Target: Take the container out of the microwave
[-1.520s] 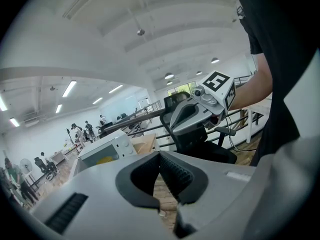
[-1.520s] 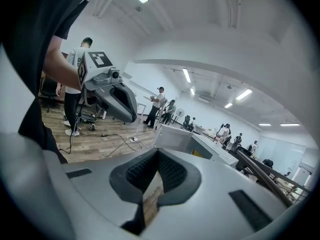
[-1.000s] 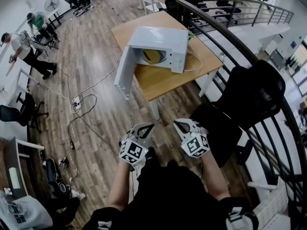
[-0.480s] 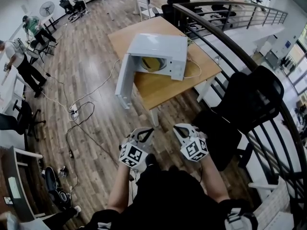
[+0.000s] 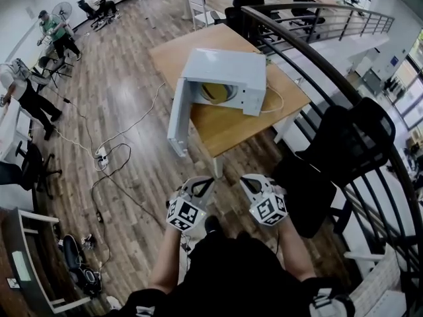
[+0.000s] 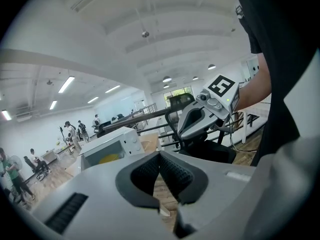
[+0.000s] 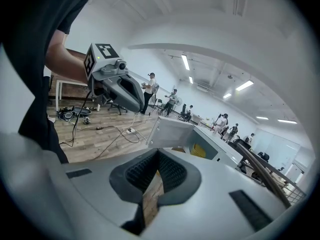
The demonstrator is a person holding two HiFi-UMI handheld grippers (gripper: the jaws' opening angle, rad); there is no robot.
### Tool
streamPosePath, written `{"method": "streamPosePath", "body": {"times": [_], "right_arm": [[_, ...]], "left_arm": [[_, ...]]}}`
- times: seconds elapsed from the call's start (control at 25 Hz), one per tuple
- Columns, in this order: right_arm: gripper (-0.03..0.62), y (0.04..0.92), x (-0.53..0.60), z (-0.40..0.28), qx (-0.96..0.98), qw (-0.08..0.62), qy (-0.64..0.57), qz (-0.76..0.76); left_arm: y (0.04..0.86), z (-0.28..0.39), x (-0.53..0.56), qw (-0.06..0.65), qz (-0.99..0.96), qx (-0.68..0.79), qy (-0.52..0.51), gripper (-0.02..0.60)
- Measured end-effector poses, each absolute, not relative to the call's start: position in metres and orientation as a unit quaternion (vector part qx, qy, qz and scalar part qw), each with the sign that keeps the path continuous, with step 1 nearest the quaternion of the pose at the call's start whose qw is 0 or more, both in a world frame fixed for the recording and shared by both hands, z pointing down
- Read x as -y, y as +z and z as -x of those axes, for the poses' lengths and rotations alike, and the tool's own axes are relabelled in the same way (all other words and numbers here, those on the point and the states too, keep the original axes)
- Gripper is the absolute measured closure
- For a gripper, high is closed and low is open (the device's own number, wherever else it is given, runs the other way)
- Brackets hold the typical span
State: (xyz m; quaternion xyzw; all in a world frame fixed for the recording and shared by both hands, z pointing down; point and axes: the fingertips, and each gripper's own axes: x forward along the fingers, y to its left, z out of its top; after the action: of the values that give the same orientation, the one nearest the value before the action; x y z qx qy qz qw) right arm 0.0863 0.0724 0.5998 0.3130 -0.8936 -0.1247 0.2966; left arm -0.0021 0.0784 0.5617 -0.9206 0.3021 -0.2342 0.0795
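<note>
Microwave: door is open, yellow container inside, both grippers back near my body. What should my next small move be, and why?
Probably step toward the table with the right gripper leading. The microwave has its door swung open and the yellow container shows inside, but the right gripper and the left gripper are both shut, empty and far short of it.

You face a smooth white microwave [image 5: 228,68], a matt wooden table [image 5: 231,127], a glossy wood-plank floor [image 5: 125,91] and a dark metal railing [image 5: 317,61].
</note>
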Motion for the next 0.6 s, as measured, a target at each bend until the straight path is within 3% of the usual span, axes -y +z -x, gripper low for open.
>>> {"method": "streamPosePath", "body": {"times": [0.6], "right_arm": [[0.595,0.607,-0.037,-0.016,0.885,0.301,-0.119,-0.334]], "left_arm": [[0.561,0.073,-0.037,0.094,0.927,-0.283,-0.229,0.578]]}}
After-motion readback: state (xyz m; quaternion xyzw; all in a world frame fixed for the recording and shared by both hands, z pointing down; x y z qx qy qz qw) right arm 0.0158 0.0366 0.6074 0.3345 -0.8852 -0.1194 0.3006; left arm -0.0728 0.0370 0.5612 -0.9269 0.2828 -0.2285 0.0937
